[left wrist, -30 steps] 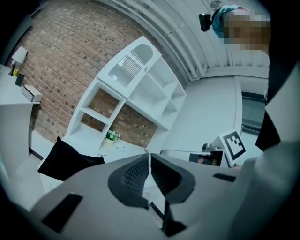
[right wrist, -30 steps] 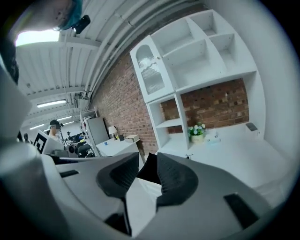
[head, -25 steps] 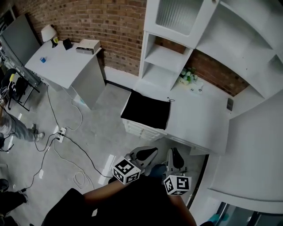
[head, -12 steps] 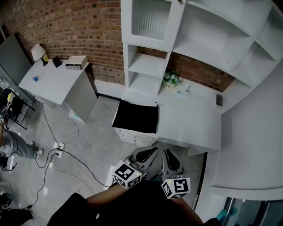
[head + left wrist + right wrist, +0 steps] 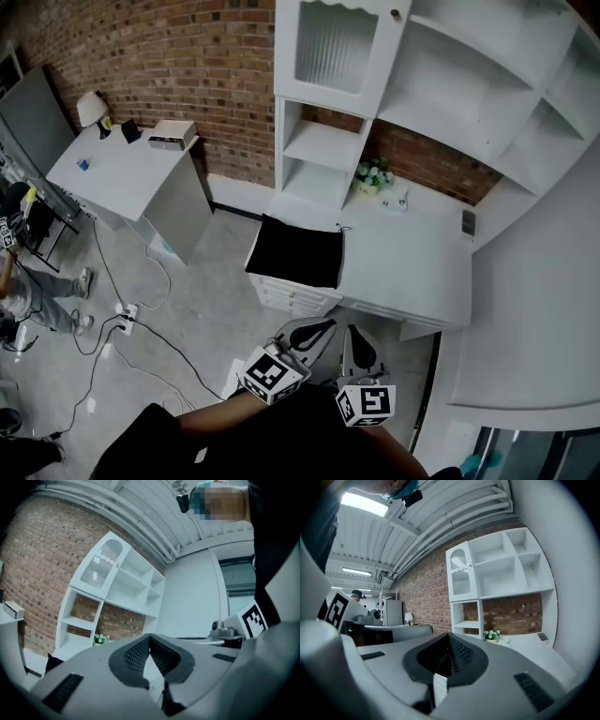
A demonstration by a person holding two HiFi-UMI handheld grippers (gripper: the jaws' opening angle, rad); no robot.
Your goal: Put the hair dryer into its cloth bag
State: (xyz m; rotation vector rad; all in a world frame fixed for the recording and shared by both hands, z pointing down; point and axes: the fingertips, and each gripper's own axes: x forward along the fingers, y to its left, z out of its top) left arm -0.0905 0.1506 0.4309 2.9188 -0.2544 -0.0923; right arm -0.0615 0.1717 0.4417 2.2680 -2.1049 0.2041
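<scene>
The black cloth bag [image 5: 295, 251] lies flat on the left end of the white desk [image 5: 412, 267]; one corner of the bag [image 5: 51, 660] shows in the left gripper view. No hair dryer shows in any view. My left gripper [image 5: 314, 330] and right gripper [image 5: 354, 339] hang side by side in front of the desk, well short of the bag, both pointing roughly level at it. The left gripper [image 5: 150, 637] is shut and empty. The right gripper [image 5: 449, 637] has its jaws closing until they meet, with nothing between them.
A white shelf unit [image 5: 333, 122] rises behind the desk against a brick wall. A small flower pot [image 5: 373, 174] and a dark flat item [image 5: 466, 222] sit on the desk. A second white table [image 5: 122, 159] stands at left, with cables [image 5: 141, 319] on the floor.
The head view has swung, so the desk and bag sit slightly differently in the picture. Both grippers have drawn a little closer together and edged towards the desk.
</scene>
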